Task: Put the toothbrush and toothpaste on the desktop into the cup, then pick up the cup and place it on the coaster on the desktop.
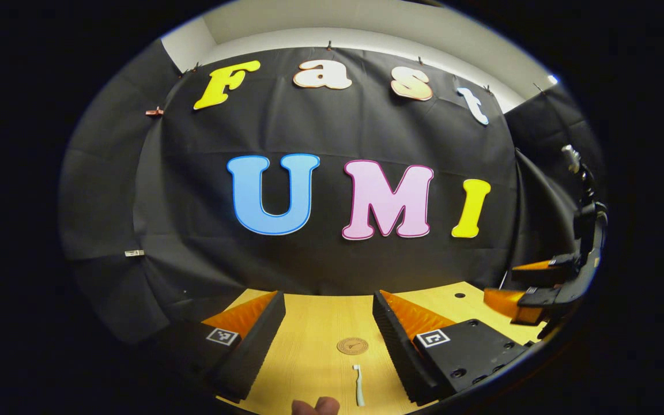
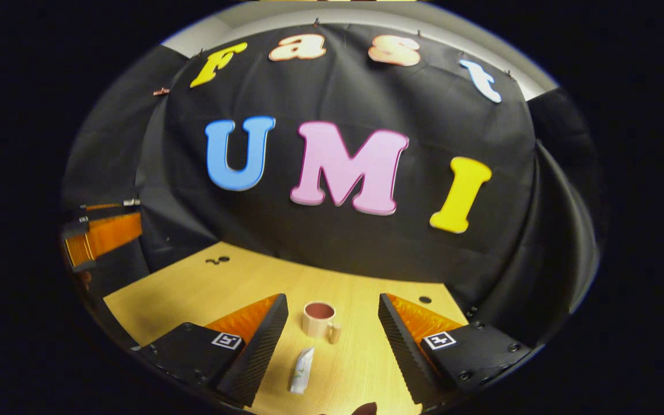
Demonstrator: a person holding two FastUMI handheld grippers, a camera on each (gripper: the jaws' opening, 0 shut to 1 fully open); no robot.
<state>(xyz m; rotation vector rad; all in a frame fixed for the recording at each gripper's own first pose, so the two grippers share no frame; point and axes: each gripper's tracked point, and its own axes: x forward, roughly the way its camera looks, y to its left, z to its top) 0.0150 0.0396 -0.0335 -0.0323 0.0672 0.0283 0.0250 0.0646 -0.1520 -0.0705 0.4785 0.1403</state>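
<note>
In the left gripper view a white toothbrush (image 1: 358, 385) lies on the wooden desktop (image 1: 314, 357), head pointing away, with a round brown coaster (image 1: 352, 346) just beyond it. My left gripper (image 1: 329, 340) hangs open above them, nothing between its fingers. In the right gripper view a tan cup (image 2: 319, 320) stands upright with its handle toward me, and a white toothpaste tube (image 2: 302, 370) lies in front of it. My right gripper (image 2: 332, 340) is open above both, holding nothing. The right gripper (image 1: 539, 288) also appears at the right edge of the left gripper view.
The black cloth wall rises right behind the desktop's far edge. Small dark holes (image 2: 425, 300) mark the desktop near the back. A fingertip (image 1: 316, 406) pokes in at the bottom. The left gripper (image 2: 101, 236) shows at the left of the right gripper view.
</note>
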